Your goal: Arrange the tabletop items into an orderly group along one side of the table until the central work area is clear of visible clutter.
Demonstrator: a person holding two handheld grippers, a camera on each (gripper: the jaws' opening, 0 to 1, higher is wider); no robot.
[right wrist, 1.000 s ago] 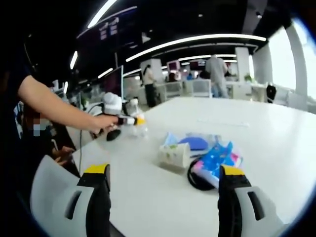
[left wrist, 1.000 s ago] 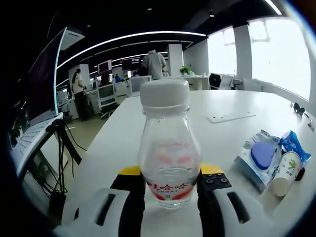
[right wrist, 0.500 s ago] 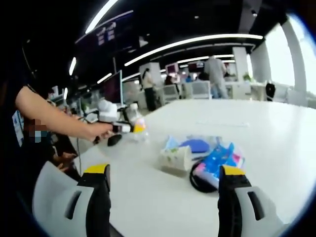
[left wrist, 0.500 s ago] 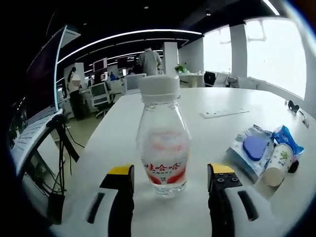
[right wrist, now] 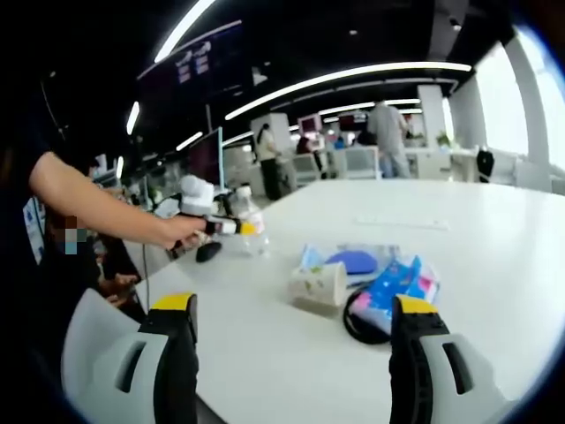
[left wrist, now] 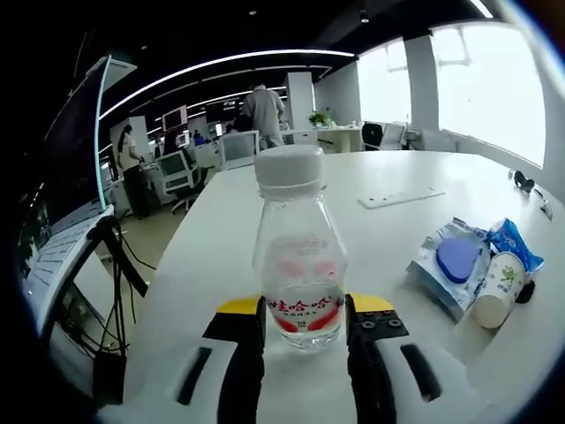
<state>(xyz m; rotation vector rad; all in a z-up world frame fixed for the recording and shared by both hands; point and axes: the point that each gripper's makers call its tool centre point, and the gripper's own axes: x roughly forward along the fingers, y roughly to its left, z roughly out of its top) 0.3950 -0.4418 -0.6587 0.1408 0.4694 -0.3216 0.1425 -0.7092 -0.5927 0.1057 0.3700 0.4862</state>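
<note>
The left gripper [left wrist: 305, 320] squeezes a clear water bottle [left wrist: 297, 258] standing upright on the white table [left wrist: 221, 238]. The right gripper [right wrist: 293, 318] is wide open, holding nothing, near a paper cup [right wrist: 318, 283] lying on its side.

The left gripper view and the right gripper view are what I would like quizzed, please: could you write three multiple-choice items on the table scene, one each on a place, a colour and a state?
1. Where does the clear bottle stand?
A. Between the left gripper's jaws, on the white table
B. Lying flat beside the paper cup
C. On the floor

2. What colour is the bottle's cap?
A. Red
B. White
C. Blue

3. How do the right gripper's jaws stand?
A. Shut on the cup
B. Shut on nothing
C. Wide open, holding nothing

Answers:
1. A: the yellow-tipped jaws sit against both sides of the upright bottle's base.
2. B: the cap is plain white above the red label.
3. C: the two jaws stand far apart with bare table between them.
</note>
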